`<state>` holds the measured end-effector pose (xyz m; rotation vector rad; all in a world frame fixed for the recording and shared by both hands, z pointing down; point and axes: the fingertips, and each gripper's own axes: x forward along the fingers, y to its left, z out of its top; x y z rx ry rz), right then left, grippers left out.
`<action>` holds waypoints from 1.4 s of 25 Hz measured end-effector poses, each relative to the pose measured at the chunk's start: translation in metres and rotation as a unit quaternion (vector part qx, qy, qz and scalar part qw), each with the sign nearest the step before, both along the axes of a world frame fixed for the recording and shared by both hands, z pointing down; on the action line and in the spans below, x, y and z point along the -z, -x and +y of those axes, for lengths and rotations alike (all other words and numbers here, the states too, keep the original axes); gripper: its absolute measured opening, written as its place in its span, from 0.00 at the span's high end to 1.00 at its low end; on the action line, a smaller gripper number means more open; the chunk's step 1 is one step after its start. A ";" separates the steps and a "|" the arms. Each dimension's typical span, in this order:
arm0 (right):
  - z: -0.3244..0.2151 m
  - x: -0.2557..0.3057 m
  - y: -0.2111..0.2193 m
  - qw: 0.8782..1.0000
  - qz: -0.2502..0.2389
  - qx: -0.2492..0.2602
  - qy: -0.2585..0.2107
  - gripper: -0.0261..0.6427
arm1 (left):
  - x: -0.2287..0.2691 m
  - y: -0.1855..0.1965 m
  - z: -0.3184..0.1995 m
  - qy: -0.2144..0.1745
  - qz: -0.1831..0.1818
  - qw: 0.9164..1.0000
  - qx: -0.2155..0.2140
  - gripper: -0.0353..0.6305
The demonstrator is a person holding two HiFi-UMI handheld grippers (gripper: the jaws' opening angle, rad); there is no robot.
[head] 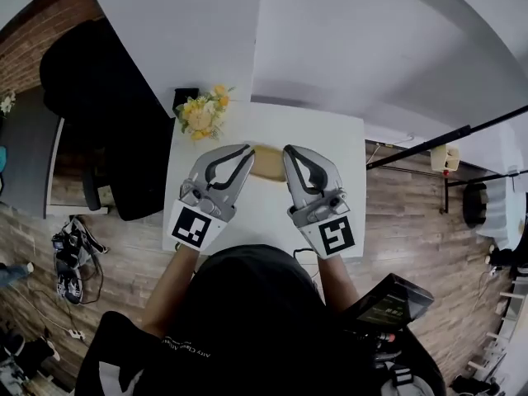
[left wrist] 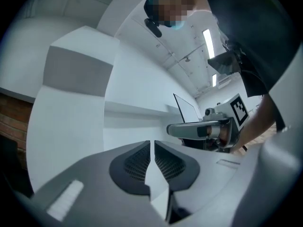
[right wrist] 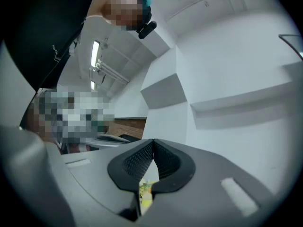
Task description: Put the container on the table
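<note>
White desk (head: 264,213) carries the tan container (head: 268,162), between both claw tips. Closing empty, the left claw (head: 246,149) joins the right claw (head: 290,149), pressed together; pull back straight, avoiding flowers (head: 202,115) beyond the left claw.

Office-like room: white table (head: 330,147), brick wall (head: 37,35), wood floor (head: 417,221).

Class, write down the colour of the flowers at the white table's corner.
Yellow and orange; the flowers show best in the head view.
</note>
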<state>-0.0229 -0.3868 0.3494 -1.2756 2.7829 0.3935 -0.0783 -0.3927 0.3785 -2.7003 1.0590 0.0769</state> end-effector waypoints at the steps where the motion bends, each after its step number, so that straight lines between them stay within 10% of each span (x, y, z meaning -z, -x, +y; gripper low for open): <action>1: 0.003 0.001 0.001 1.000 0.003 -0.002 -0.005 0.95 | 0.003 0.001 0.004 -0.007 0.002 1.000 0.001 0.91; 14: 0.020 -0.087 0.001 0.994 0.052 -0.014 0.092 0.95 | -0.043 -0.001 0.020 0.060 0.020 0.998 -0.002 0.94; 21: 0.019 -0.131 -0.003 0.982 0.001 -0.014 0.188 0.94 | -0.078 0.005 0.019 0.094 0.022 0.995 0.018 0.94; 35: 0.035 -0.175 -0.005 0.974 0.024 -0.014 0.223 0.94 | -0.134 -0.004 0.037 0.142 0.015 0.990 0.008 0.94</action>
